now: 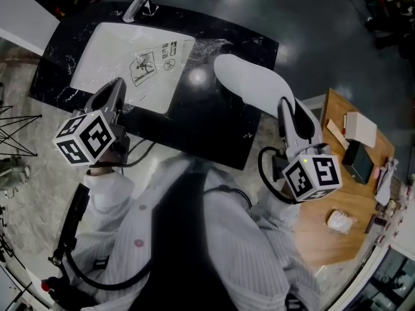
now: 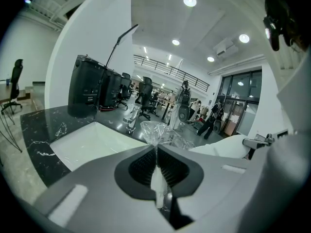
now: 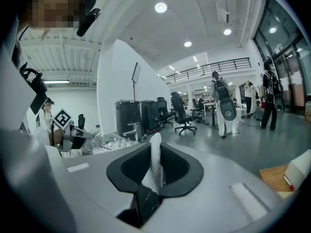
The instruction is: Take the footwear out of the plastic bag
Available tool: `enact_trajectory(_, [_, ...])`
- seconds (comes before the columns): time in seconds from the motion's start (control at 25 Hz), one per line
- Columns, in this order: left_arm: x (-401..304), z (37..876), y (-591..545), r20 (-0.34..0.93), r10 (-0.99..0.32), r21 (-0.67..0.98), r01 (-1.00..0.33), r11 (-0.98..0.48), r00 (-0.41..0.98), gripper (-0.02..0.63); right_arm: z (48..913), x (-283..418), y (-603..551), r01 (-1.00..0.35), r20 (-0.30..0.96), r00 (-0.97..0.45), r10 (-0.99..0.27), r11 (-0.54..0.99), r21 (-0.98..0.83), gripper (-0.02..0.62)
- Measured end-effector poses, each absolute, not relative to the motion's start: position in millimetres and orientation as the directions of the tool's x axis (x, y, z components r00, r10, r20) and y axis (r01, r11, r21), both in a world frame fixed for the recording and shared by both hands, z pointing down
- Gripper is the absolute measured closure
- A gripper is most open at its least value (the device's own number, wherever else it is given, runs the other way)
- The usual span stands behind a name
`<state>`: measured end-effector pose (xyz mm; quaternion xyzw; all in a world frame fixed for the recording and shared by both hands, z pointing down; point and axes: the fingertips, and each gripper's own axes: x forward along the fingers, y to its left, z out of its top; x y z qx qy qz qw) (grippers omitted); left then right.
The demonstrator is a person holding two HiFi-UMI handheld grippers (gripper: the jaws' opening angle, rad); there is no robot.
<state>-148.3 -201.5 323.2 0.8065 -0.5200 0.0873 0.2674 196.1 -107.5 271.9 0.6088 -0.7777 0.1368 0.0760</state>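
Head view looks down on a black marbled worktop [image 1: 201, 128] with the plastic bag [image 1: 123, 63] lying flat over its left half, printed side up, its long side running toward the far left corner. The left gripper [image 1: 117, 86] sits at the bag's near edge. In the left gripper view its jaws are pressed together on a thin fold of the clear film, which crumples up just ahead of them.

The footwear [image 1: 249, 83], a smooth white piece, lies to the right of the bag and appears wholly clear of it, with bare black worktop between the two. Its long axis runs from the near right edge of the worktop, where the right gripper [image 1: 290, 112] holds it, away toward the far edge and slightly left. The right gripper view shows those jaws pinching a thin white edge of the footwear, partly apart around it. Whether the far end rests on the worktop or hangs just above it I cannot tell.

So the footwear extends straight ahead of the right gripper and is well apart from the left one. By my reading, the extraction is all but finished. What is left likely falls to the right hand: lower the footwear along its own length onto the right side of the worktop, while the left keeps the bag pinned aside.
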Motion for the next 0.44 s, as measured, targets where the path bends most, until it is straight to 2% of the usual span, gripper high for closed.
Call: enact_trajectory(0.44, [-148.1, 326.3, -201.9, 0.424, -0.789, 0.345, -0.885, -0.312, 0.444, 0.603, 270.9, 198.9, -109.4, -0.969, 0.281, -0.242, -0.929, 0.216, -0.120, 0.523])
